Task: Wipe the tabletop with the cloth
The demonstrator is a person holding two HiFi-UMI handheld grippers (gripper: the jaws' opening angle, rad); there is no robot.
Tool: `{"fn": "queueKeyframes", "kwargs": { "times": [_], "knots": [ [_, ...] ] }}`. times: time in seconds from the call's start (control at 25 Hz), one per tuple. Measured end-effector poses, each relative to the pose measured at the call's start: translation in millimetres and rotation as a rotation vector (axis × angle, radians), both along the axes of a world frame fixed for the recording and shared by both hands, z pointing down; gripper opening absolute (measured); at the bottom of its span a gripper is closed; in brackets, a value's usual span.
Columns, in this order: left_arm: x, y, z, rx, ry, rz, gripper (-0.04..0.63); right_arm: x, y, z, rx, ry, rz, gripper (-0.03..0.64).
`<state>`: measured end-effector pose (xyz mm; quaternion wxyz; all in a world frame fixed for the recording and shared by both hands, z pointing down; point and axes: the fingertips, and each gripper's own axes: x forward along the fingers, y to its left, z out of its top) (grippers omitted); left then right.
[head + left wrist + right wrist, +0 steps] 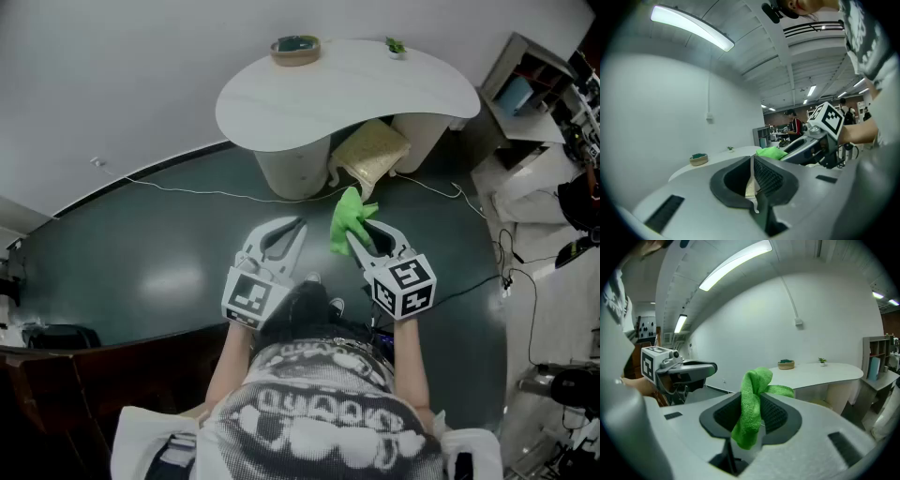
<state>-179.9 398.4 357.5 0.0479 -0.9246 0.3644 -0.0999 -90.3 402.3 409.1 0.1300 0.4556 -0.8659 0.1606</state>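
Hanging from the clamped jaws of the right gripper (361,239), the one green cloth (752,401) is held in the air, well short of the single white counter (375,89); the jaws of the left gripper (752,161) are pressed together on nothing. Wiping is judged not yet begun; one bowl (296,49) and one plant (396,45) are seen on the counter.

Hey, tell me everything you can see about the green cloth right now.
The green cloth is bright lime and looks soft and fuzzy, like microfibre. It is bunched, not spread out. The right tongs are shut on it: a rounded fold sticks up above the jaws, a flap leans right, and a tail hangs down between them. It is held in the air, short of the white table, touching only the tongs.
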Motion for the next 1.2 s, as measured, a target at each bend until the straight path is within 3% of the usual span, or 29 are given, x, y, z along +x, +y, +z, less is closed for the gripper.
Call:
{"fn": "queueKeyframes", "kwargs": {
  "times": [0.64,1.2],
  "knots": [
    [0,24,7,-0.008,-0.025,-0.013,0.023,10,18,3,0.011,-0.046,0.023,0.123],
    [24,3,12,-0.019,-0.076,0.028,0.023,38,-14,10,-0.002,-0.092,0.074,0.123]
  ]
}}
